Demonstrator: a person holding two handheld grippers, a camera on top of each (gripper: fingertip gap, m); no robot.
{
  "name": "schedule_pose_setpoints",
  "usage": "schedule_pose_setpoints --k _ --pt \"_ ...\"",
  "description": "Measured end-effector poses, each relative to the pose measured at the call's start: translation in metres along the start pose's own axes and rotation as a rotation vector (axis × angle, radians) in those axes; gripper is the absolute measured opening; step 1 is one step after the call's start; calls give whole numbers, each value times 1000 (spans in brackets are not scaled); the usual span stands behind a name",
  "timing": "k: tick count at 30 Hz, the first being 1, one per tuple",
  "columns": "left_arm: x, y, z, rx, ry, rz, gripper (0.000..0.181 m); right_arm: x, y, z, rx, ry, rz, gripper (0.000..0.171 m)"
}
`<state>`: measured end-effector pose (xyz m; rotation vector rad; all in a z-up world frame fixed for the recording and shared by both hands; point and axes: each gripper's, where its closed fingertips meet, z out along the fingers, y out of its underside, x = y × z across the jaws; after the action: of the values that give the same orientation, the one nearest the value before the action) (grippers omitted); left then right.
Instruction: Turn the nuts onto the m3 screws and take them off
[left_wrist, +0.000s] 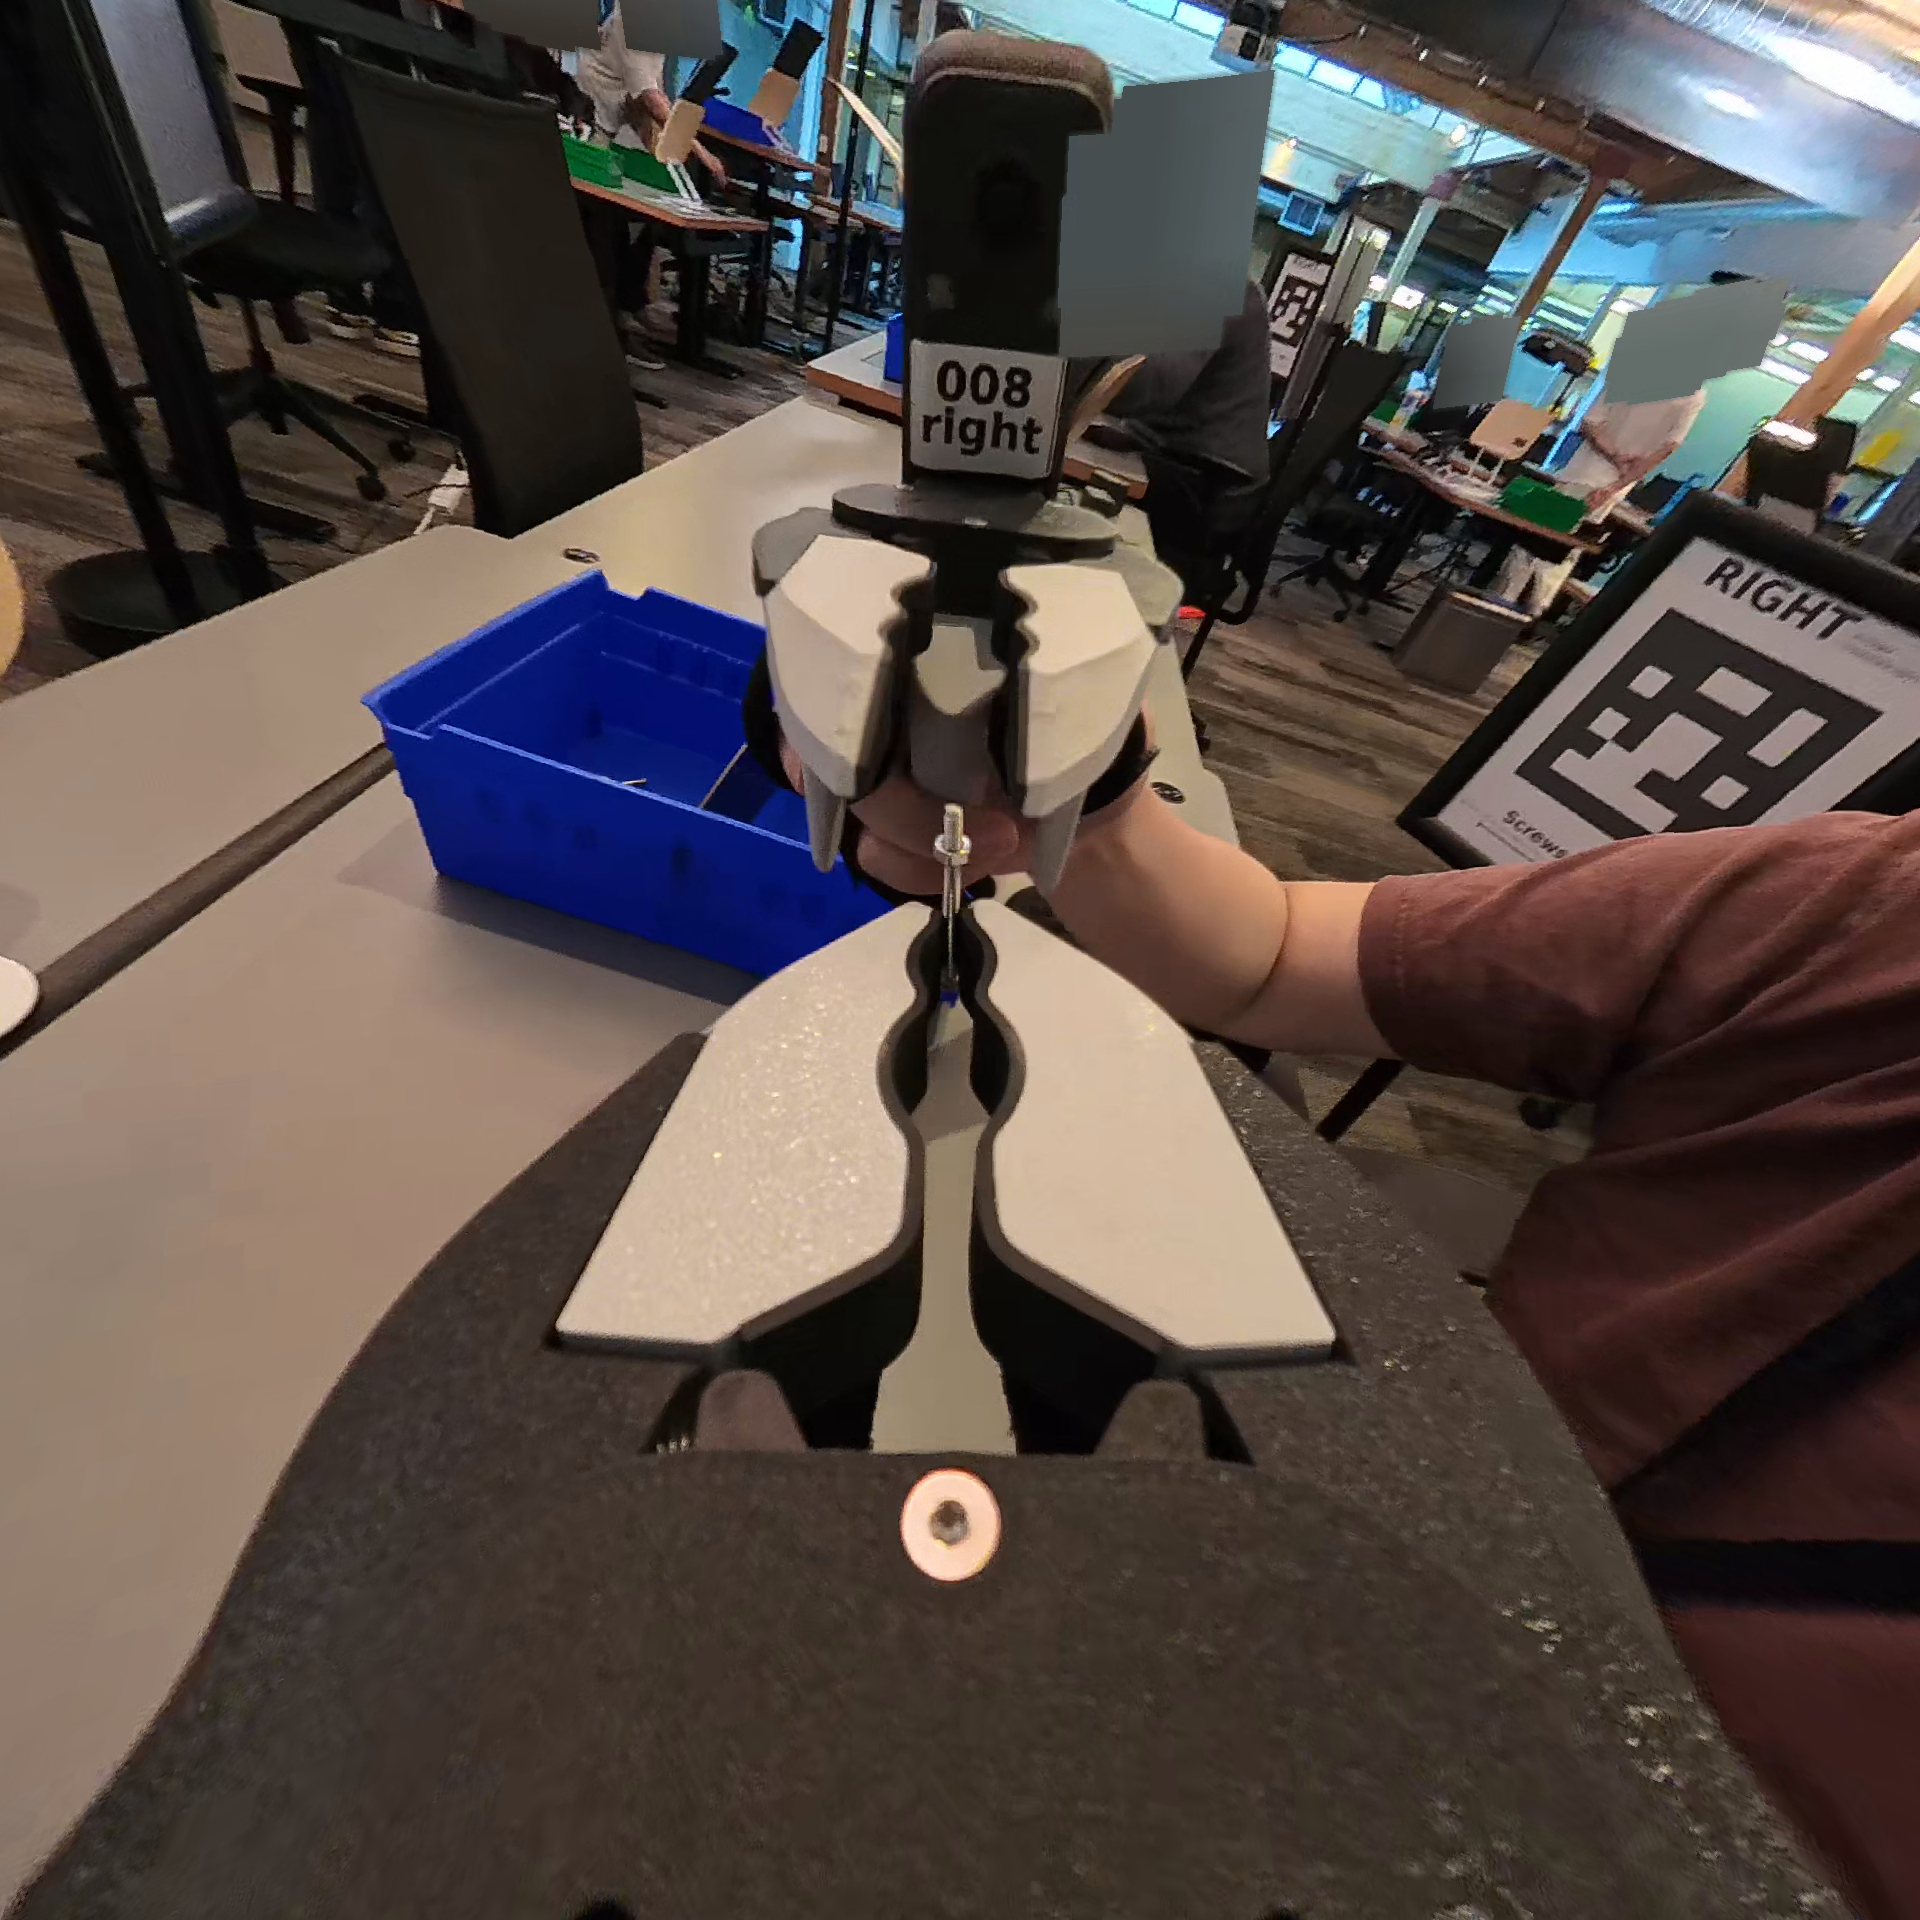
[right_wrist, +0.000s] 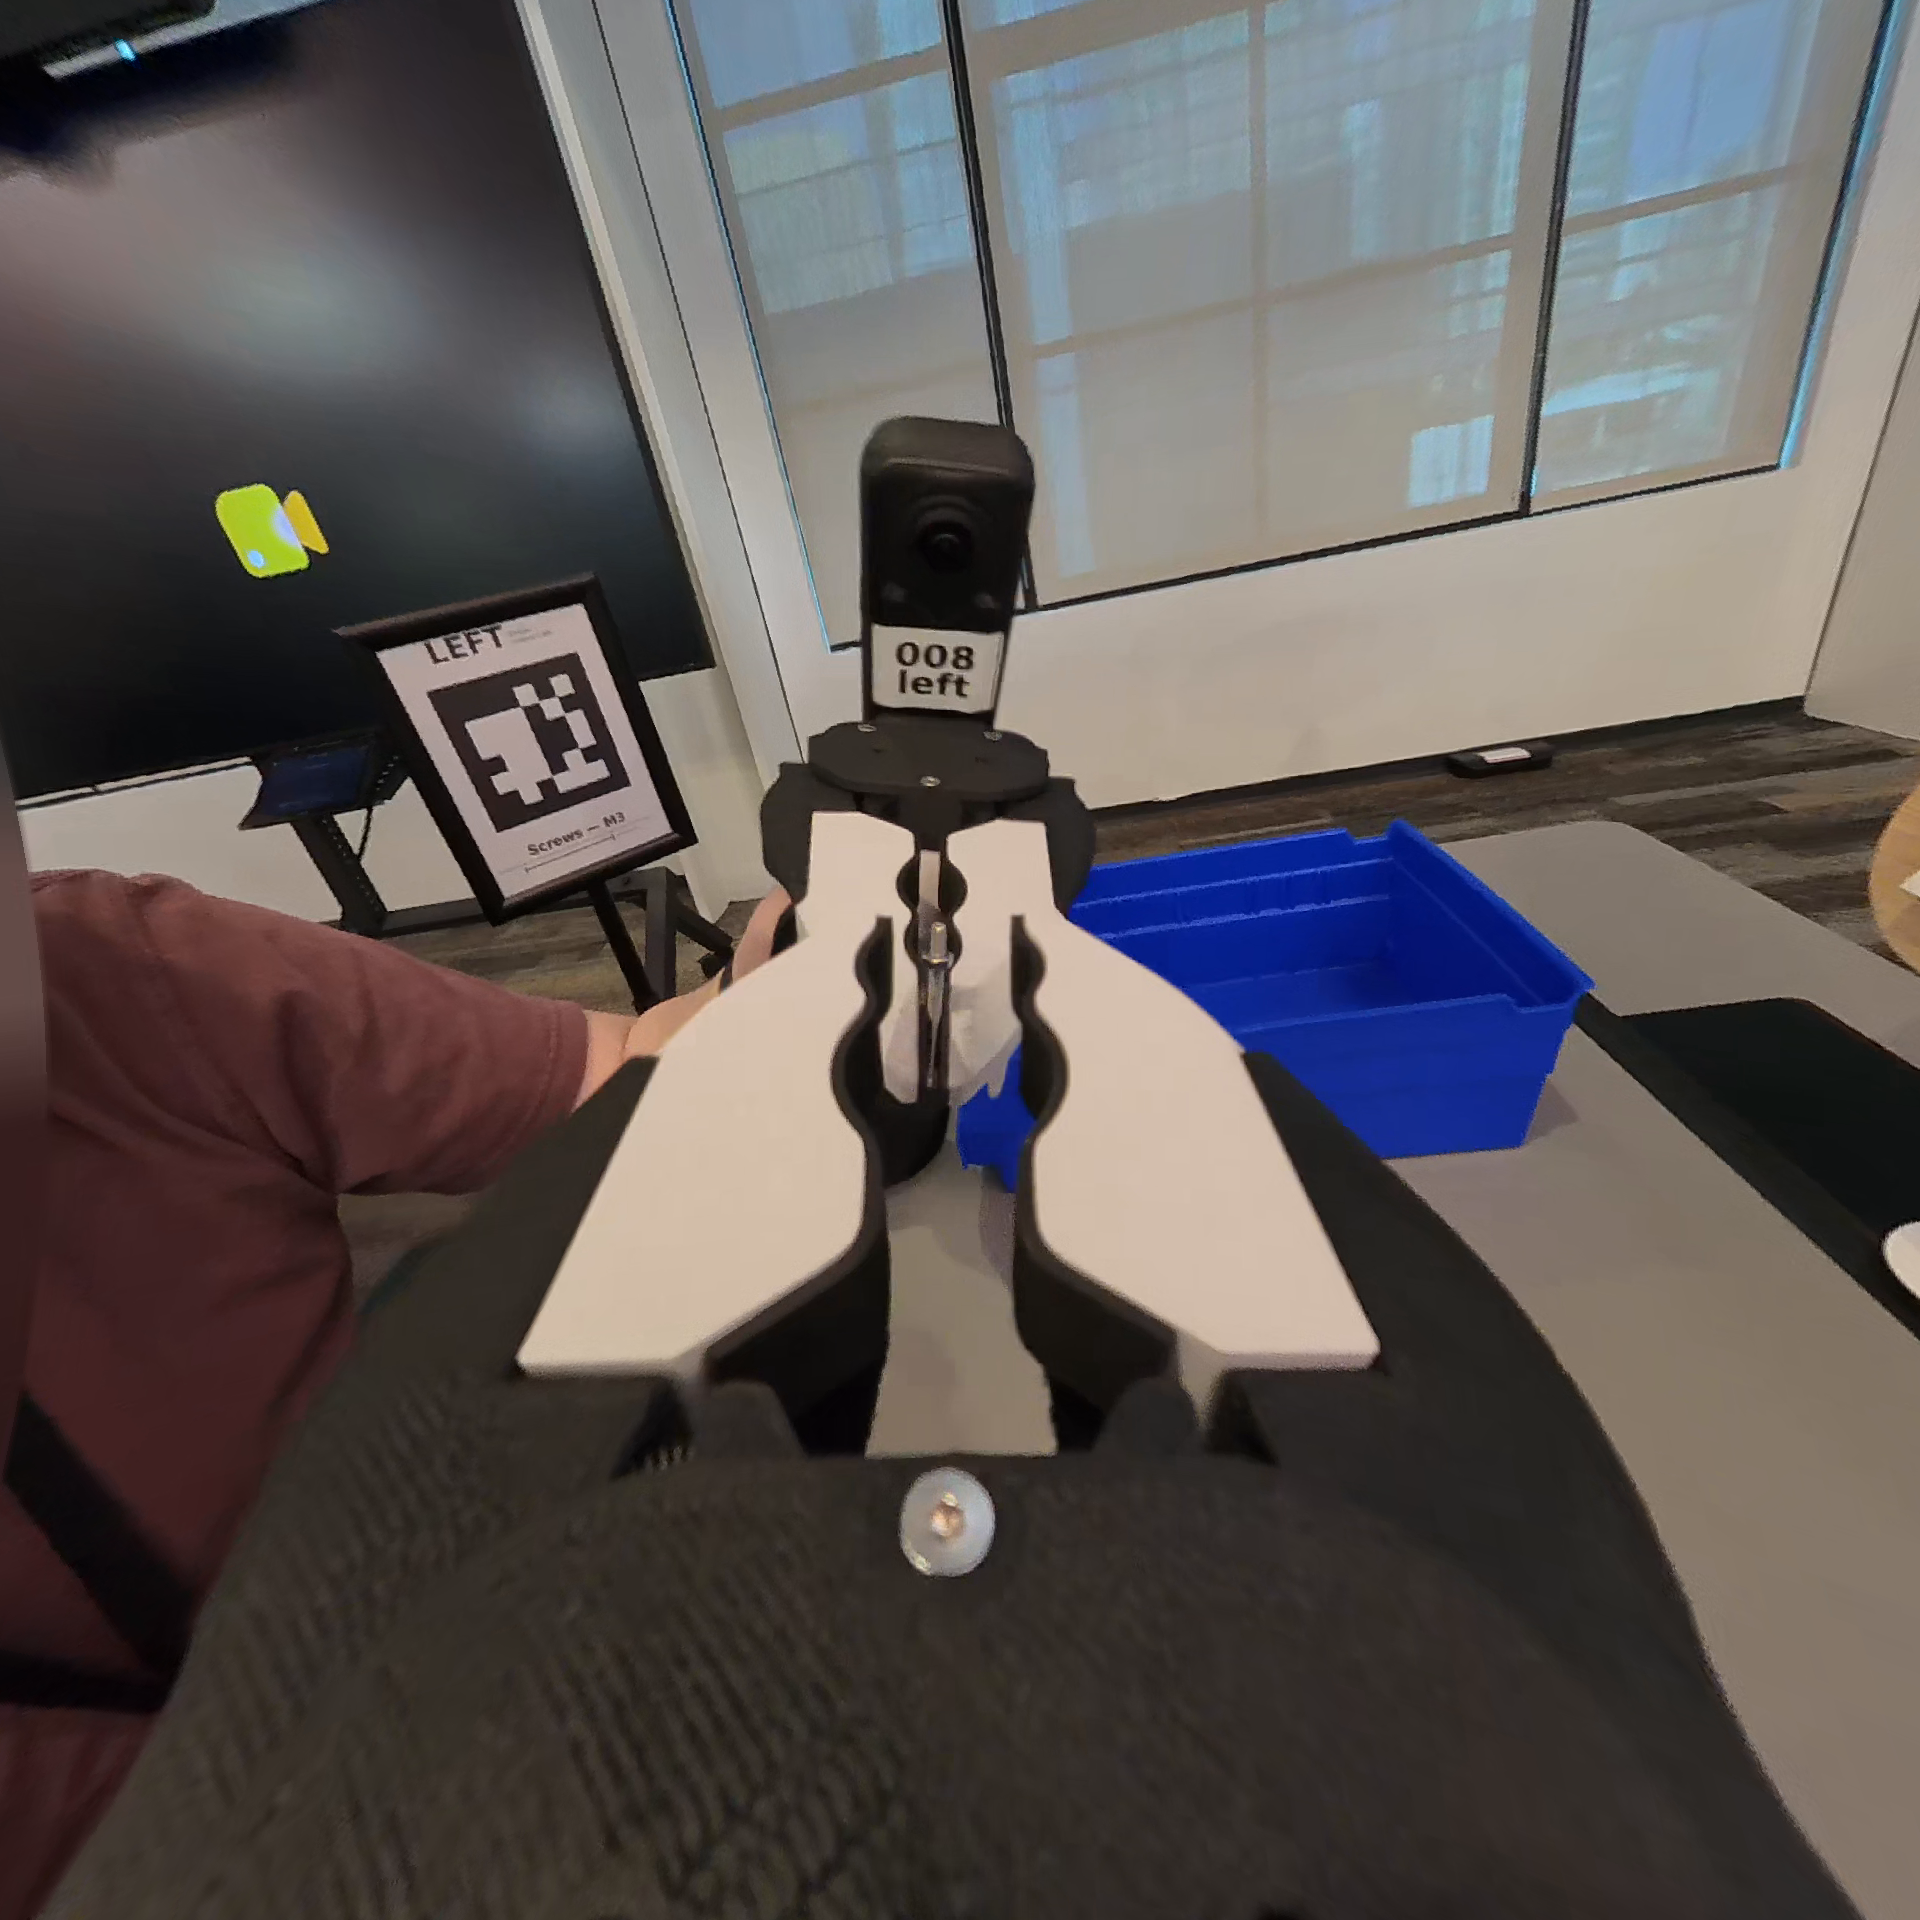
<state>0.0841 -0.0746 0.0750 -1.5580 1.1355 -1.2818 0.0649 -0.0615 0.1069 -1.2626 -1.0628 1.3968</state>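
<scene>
From the left wrist view, the left claw (left_wrist: 948, 925) is pinching the lower end of a thin screw (left_wrist: 950, 883) at its very tips. The screw is standing upright, its nut (left_wrist: 952, 847) sitting just below the head, between the spread tips of the right claw (left_wrist: 940, 857) facing it. A blue bin (left_wrist: 582, 727) is resting on the counter (left_wrist: 260, 1091) to the far left.

From the right wrist view, the right claw (right_wrist: 948, 940) is gaping around the screw (right_wrist: 934, 987), apparently not touching it, while the left claw (right_wrist: 933, 1039) beyond is gripping it. The blue bin (right_wrist: 1351, 997) is lying to the right.

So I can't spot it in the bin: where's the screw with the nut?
In the left wrist view, the thin silver metal screw is pinched in the left hand-held gripper, its nut before the right hand-held gripper.
</scene>
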Motion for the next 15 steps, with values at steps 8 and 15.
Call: schedule_pose_setpoints --k 8,15 --pt "4 2 3 -22 -2 43 2 -3 14 12 -63 4 5 24" --pt "8 -2 0 -11 -1 70 2 -3 8 0 -68 -29 -15 21"
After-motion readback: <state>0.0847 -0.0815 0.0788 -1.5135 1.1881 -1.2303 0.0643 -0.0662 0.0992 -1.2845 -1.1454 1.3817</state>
